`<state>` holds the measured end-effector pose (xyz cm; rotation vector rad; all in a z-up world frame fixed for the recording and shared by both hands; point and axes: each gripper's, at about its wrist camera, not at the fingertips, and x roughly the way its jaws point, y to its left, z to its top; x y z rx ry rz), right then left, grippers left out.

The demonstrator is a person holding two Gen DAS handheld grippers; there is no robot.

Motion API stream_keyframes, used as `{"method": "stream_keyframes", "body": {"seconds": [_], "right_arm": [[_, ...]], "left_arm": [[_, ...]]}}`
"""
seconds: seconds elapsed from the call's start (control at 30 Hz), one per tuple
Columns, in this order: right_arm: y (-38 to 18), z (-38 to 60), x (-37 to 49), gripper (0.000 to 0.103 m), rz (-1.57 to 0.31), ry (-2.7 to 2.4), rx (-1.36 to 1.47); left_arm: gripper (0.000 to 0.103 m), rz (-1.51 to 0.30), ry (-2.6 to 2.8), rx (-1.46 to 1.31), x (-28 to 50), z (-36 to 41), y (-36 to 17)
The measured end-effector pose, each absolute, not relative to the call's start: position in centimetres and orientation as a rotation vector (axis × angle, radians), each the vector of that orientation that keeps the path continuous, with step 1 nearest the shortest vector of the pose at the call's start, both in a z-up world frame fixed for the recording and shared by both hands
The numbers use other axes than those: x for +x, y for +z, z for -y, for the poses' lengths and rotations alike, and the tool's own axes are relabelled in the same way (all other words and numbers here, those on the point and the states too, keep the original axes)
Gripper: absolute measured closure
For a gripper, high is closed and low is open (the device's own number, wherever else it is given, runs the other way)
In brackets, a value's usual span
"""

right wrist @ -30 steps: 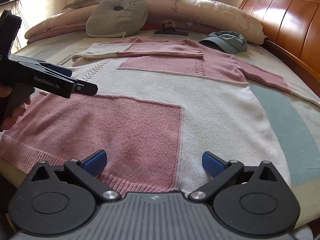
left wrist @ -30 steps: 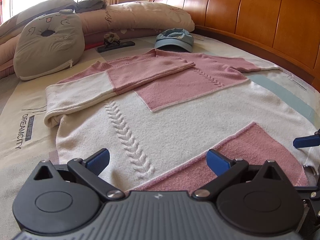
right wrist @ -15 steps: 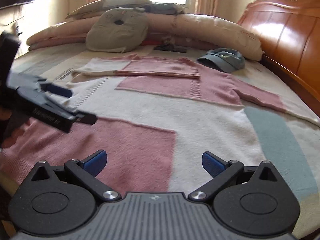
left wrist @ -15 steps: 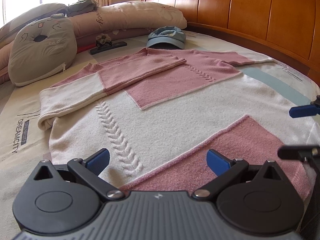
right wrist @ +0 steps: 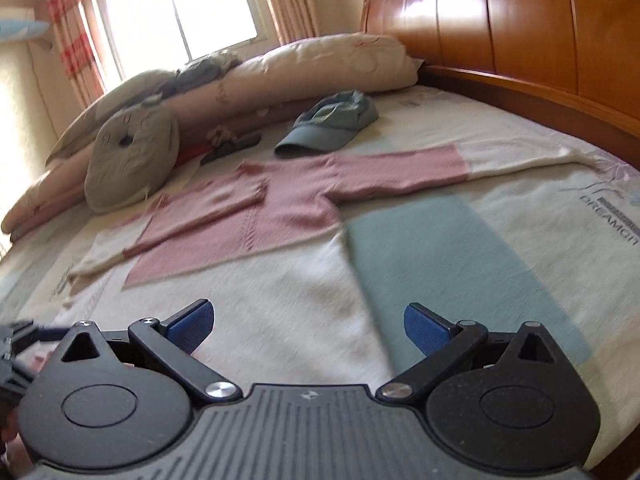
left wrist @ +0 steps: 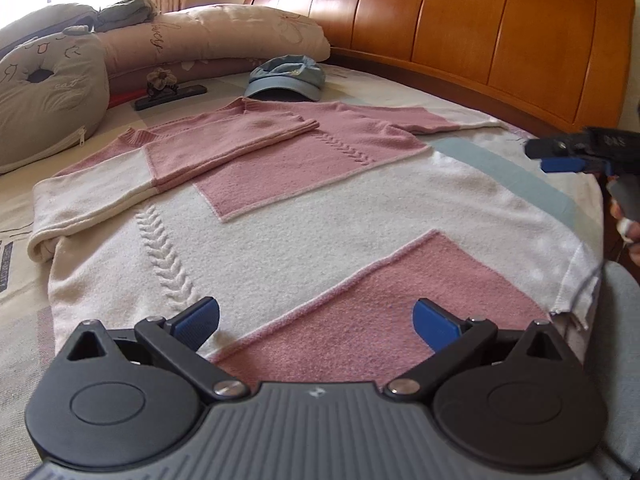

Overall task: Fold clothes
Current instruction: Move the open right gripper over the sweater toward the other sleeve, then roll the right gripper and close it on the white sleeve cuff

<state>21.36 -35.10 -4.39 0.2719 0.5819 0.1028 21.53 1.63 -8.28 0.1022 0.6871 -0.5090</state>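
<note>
While both jaws gape wide, only the right view shows the sweater's [right wrist: 280,200] outstretched sleeve (unfolded).

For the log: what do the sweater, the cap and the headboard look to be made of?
Sweater: soft knit, probably wool or acrylic; fuzzy matte surface, raised cable braid, ribbed hem.
Cap: blue woven cloth, maybe washed cotton or denim; matte, limp crown with creases.
Headboard: wood or wood veneer, glossy varnish; orange-brown panels with bright window glare.
</note>
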Motion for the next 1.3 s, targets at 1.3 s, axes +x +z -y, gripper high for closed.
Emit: {"method": "stream_keyframes", "body": {"seconds": [1.3], "right_arm": [[-10.6, 54.1, 43.3, 0.0, -0.434, 0.022, 0.656]], "left_arm": [[0.001, -0.731, -0.485, -0.019, 26.3, -0.7, -9.3]]}}
